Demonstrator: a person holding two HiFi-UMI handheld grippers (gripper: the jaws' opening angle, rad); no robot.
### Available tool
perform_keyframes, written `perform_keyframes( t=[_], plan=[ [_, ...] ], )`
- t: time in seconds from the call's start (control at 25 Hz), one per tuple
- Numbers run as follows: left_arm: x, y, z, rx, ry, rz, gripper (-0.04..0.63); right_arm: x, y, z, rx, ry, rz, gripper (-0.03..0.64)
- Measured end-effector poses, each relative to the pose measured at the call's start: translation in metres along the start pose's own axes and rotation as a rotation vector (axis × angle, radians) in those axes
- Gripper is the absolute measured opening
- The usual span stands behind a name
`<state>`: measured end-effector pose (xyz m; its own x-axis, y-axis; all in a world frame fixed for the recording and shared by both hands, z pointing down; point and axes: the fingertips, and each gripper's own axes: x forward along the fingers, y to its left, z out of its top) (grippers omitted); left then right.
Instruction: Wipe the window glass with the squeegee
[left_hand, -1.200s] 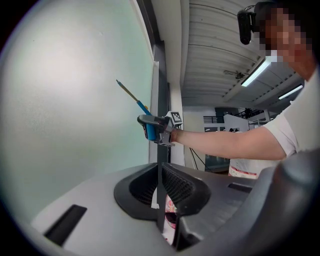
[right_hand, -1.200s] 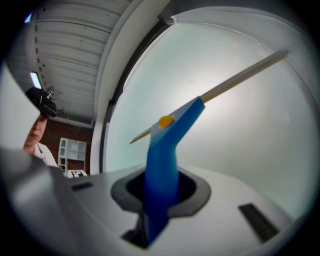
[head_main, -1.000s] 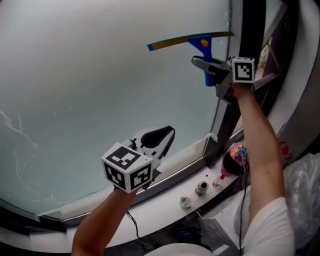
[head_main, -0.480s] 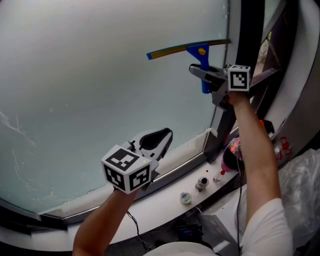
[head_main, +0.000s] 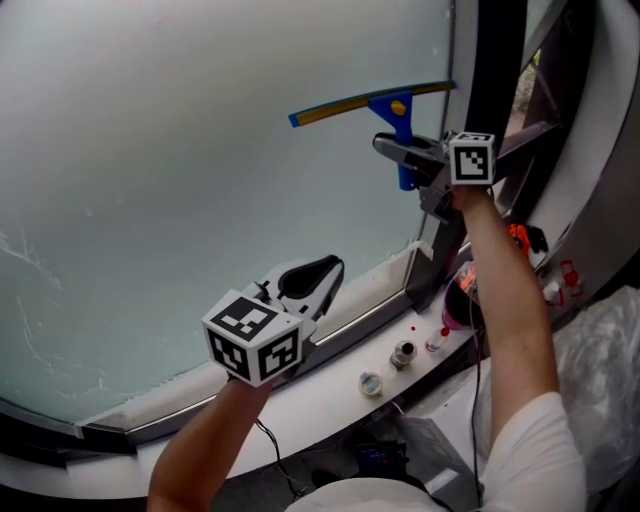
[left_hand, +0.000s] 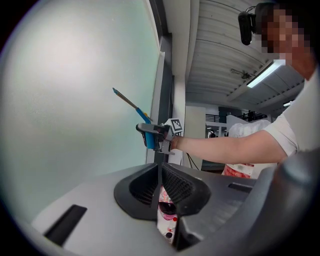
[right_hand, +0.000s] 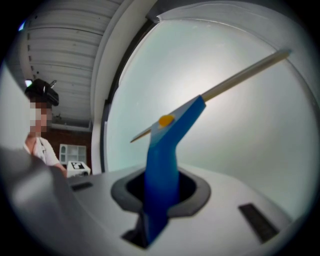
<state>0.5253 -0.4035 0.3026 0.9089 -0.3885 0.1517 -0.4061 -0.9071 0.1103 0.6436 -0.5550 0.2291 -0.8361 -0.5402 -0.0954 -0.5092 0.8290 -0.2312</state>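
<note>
The right tongs (head_main: 405, 152) are clamped on the blue plastic handle of the squeegee (head_main: 372, 103), which stands up from between the 2 grey jaws in the right gripper view and bends forward at the neck, where a round yellow button sits. Its blade is a long, thin, straight strip with a yellowish channel and a blue end cap. It lies against the window glass (head_main: 180, 150) in the upper right part of the pane, close to the dark vertical frame post (head_main: 495, 60), and slants so that its left end is a little lower than its right in the head view. The glass looks milky and pale green-white, smooth over most of its surface, with faint streaks low at the left. The left tongs (head_main: 312, 278) hang lower, near the bottom edge of the pane and well apart from the squeegee. Their ribbed black pads are pressed together with only a hairline seam between them and nothing held. Each gripper carries a white cube with black square markers. Under the pane runs a smooth, pale grey window sill (head_main: 300, 395), and on it stand a small round lid (head_main: 371, 383), a small metal-topped jar (head_main: 403, 354) and a tiny red-tipped bottle (head_main: 438, 342), near one another. A crinkled clear plastic bag (head_main: 600, 380) shows at the far right.
</note>
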Motion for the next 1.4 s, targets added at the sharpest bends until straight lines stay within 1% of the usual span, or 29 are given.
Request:
perform_keyframes(
  t=[0.32,0.52,0.8,1.08,1.16,1.32,1.4],
  plan=[
    [0.001,0.001,-0.018,-0.024,0.021,0.002,0.048,-0.003,-0.005,-0.029,0.02,0.003,0.01,0.083],
    [0.001,0.0,-0.03,-0.04,0.034,-0.001,0.048,-0.006,-0.009,-0.055,0.038,0.013,0.006,0.083],
    [0.004,0.002,-0.049,-0.065,0.057,-0.002,0.048,-0.016,-0.022,-0.104,0.057,0.055,-0.017,0.081],
    [0.005,0.004,-0.071,-0.098,0.078,-0.005,0.048,-0.021,-0.029,-0.15,0.11,0.076,-0.029,0.081],
    [0.006,0.005,-0.072,-0.104,0.084,-0.006,0.048,-0.022,-0.031,-0.157,0.13,0.07,-0.027,0.081],
    [0.011,0.011,-0.047,-0.12,0.111,-0.002,0.048,-0.021,-0.038,-0.144,0.164,0.071,-0.03,0.082],
    [0.011,0.012,-0.059,-0.125,0.114,-0.002,0.048,-0.023,-0.039,-0.158,0.164,0.083,-0.03,0.081]
  ],
)
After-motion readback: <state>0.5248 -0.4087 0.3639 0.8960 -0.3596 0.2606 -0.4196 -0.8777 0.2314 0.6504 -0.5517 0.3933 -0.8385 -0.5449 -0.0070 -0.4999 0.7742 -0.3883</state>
